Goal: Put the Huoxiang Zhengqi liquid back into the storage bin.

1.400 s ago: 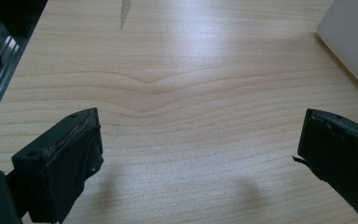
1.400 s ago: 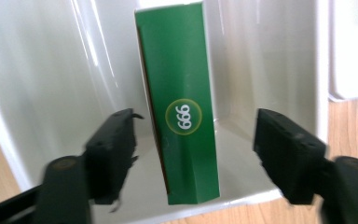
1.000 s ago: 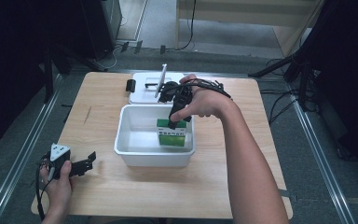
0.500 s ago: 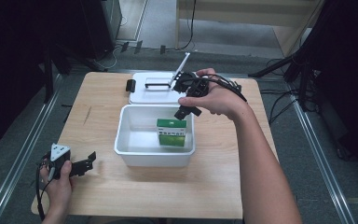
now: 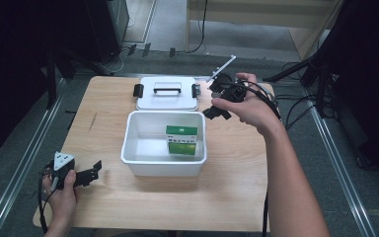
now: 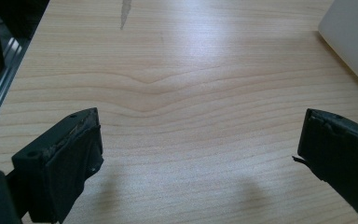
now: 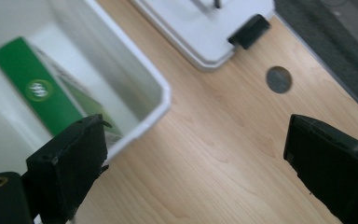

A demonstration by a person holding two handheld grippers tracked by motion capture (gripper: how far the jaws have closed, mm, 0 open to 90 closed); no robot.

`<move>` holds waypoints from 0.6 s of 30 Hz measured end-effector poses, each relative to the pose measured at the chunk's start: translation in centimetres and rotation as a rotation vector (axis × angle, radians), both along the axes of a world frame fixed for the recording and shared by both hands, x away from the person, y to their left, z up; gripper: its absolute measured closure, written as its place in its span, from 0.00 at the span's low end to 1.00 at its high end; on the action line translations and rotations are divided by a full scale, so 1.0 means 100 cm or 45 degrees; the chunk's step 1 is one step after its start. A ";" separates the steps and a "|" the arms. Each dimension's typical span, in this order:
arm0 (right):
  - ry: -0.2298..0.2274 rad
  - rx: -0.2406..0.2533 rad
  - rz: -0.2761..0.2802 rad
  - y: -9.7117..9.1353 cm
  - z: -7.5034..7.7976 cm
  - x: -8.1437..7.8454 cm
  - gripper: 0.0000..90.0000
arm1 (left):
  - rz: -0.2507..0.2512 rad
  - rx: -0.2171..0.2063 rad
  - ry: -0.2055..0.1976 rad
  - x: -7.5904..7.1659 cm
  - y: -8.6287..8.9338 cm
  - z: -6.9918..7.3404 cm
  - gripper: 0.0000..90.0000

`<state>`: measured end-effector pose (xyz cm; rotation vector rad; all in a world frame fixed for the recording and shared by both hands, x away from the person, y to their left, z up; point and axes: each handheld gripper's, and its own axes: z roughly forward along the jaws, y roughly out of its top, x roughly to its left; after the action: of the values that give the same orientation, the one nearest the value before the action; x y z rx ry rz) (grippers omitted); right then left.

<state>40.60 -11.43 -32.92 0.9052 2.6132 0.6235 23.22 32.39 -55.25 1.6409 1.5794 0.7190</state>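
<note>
Green box (image 5: 181,139) in bin (image 5: 128,148), beside raised right tool (image 5: 216,111)

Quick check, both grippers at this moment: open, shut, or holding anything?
Left gripper: open, jaws wide apart over bare table, holding nothing.
Right gripper: open, empty, raised beside the white bin with the green box inside.

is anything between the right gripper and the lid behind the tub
Nothing visible. The right gripper, jaws open and empty, hangs beside the white lid; bare table lies between them. The green box sits inside the tub.
</note>
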 end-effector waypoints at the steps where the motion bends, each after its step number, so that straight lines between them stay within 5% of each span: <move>1: 0.000 0.000 0.000 0.000 0.000 0.000 0.07 | 0.000 0.000 0.000 0.000 0.000 0.000 0.01; 7: -0.041 0.042 -0.160 -0.031 -0.011 0.006 0.07 | 0.002 -0.003 -0.003 0.000 0.000 0.000 0.01; 18: -0.158 0.120 -0.319 -0.072 -0.034 0.003 0.07 | -0.001 0.001 0.000 0.000 0.000 0.000 0.01</move>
<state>40.86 -18.59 -36.29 1.1610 2.3294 0.7138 23.20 32.38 -55.25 1.6416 1.5787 0.7193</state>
